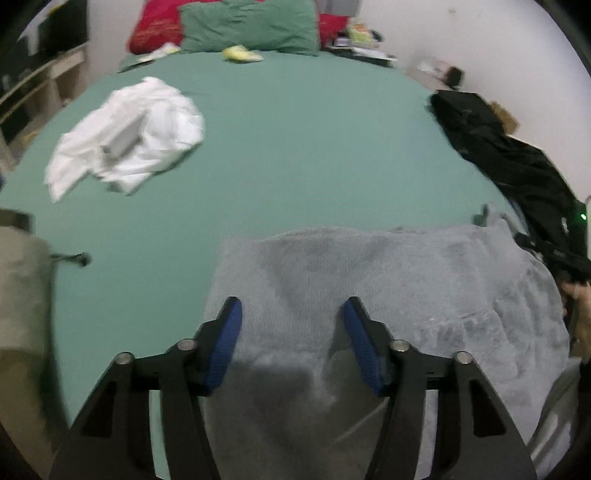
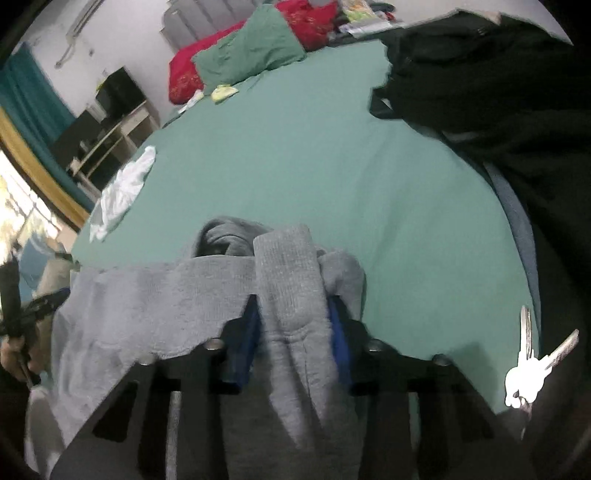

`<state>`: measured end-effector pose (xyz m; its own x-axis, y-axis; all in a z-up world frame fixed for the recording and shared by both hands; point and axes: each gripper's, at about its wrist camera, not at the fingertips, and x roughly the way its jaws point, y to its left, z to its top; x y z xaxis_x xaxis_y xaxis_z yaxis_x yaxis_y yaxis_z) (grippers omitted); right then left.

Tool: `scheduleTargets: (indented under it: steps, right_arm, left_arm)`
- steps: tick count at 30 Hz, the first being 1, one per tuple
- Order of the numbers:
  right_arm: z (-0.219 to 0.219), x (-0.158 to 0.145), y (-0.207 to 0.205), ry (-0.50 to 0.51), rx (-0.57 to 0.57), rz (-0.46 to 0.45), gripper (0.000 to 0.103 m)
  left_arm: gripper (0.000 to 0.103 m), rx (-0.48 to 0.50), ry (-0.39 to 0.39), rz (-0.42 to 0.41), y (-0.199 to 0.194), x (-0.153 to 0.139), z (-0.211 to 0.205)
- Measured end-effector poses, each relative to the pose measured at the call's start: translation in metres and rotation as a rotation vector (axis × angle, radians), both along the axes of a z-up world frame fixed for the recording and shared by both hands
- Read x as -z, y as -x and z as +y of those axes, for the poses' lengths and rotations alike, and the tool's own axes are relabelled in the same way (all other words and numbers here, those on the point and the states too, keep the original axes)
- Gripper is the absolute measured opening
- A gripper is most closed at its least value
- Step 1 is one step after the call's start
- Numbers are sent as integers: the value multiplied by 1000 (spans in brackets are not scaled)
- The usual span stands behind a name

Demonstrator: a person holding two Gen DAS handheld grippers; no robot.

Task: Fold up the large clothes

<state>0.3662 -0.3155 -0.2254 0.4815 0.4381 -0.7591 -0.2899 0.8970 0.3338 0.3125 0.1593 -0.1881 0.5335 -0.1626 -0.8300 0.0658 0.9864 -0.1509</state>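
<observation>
A grey knit sweater point(image 1: 388, 295) lies at the near edge of the green bed point(image 1: 295, 147). My left gripper point(image 1: 291, 317) is open just above the sweater's left part, with nothing between its blue pads. My right gripper point(image 2: 293, 317) is shut on a bunched fold of the same grey sweater point(image 2: 288, 288), held up off the sheet at the sweater's right end. The rest of the sweater point(image 2: 147, 306) drapes to the left of it.
A crumpled white garment point(image 1: 129, 136) lies at the bed's left. A black garment point(image 1: 509, 162) lies along the right edge, large in the right wrist view point(image 2: 498, 92). Green and red pillows point(image 1: 251, 26) sit at the head. Keys point(image 2: 528, 365) hang at lower right.
</observation>
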Motion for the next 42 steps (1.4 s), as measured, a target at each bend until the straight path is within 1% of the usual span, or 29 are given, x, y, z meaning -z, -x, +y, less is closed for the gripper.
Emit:
scheduleTargets:
  steps: [1,2,4,5,6,7,8,9,10,11,12,13,14,15,16,17,18,19,21,22,24,27,30,34,36,38,39,42]
  right_arm:
    - [1,-6,2,26,6,-37,22]
    - [1,-16,4,45,17,-88,21]
    - [2,-40,9,68,34,-190,21]
    - [2,-50,9,72,37,-225,21]
    - [3,-58,8,72,36,-248,21]
    - [5,-64,6,74,36,-262,21]
    - [7,-64,3,76,37,-265,21]
    - [10,-62,-1,83,39,-260,21]
    - [14,-52,-8,99,45,-234,23]
    - [17,-40,-14,121,46,-196,29]
    - [19,-24,-21,149,42,-137,32]
    - [18,-1,-29,188,58,-56,38]
    - [17,6,-29,188,69,-36,41]
    - [13,7,-25,175,85,-45,43]
    - [9,1,-18,179,97,-76,54]
    - [8,-4,-13,205,104,-94,72]
    - [7,-10,-7,241,114,-115,79]
    - [3,-17,1,258,126,-144,83]
    - [-6,-30,17,209,138,-165,83]
    - [-11,-36,27,167,139,-165,83]
    - [-12,-44,48,121,130,-158,83]
    - [-8,-49,81,102,91,-158,83]
    - [-13,-45,109,89,93,-146,83]
    - [-35,-30,131,-3,111,-63,83]
    - [-42,-26,137,-49,109,-29,83]
    - [-49,-19,143,-126,91,21,83]
    - [-53,-14,143,-171,97,51,83]
    - [-60,3,142,-251,135,134,83]
  left_arm:
    - [0,-4,-1,21,-2,5,1]
    - [0,-44,-6,34,-5,9,6]
    - [0,-123,-13,-29,3,1,16]
    - [0,-185,-24,-66,8,-6,26]
    - [0,-235,-11,-91,12,-14,37]
    - [0,-257,-7,-94,14,-17,44]
    - [0,-258,-12,-80,12,-16,48]
    - [0,-258,-19,-63,11,-14,51]
    - [0,-260,-13,-40,10,-10,53]
    - [0,-257,11,-31,11,-11,55]
    - [0,-248,31,-30,13,-14,53]
    - [0,-232,32,-33,14,-18,49]
    - [0,-213,22,-39,16,-23,42]
    - [3,-194,11,-45,17,-28,36]
    - [13,-181,7,-52,19,-31,31]
    - [33,-153,1,-64,22,-37,20]
    - [43,-138,-3,-73,27,-42,12]
    - [50,-125,0,-84,30,-45,3]
    - [50,-85,13,-83,37,-49,-17]
    - [50,-69,19,-75,40,-48,-28]
    - [50,-40,35,-63,49,-45,-49]
    - [50,-30,43,-51,65,-36,-73]
    - [50,-43,76,-19,80,-26,-88]
    - [50,-30,92,-8,103,-21,-107]
    - [50,-36,79,-8,113,-21,-114]
    - [50,-51,73,-9,118,-21,-118]
    - [50,-61,85,-6,121,-22,-118]
    - [50,-78,123,-8,127,-24,-118]
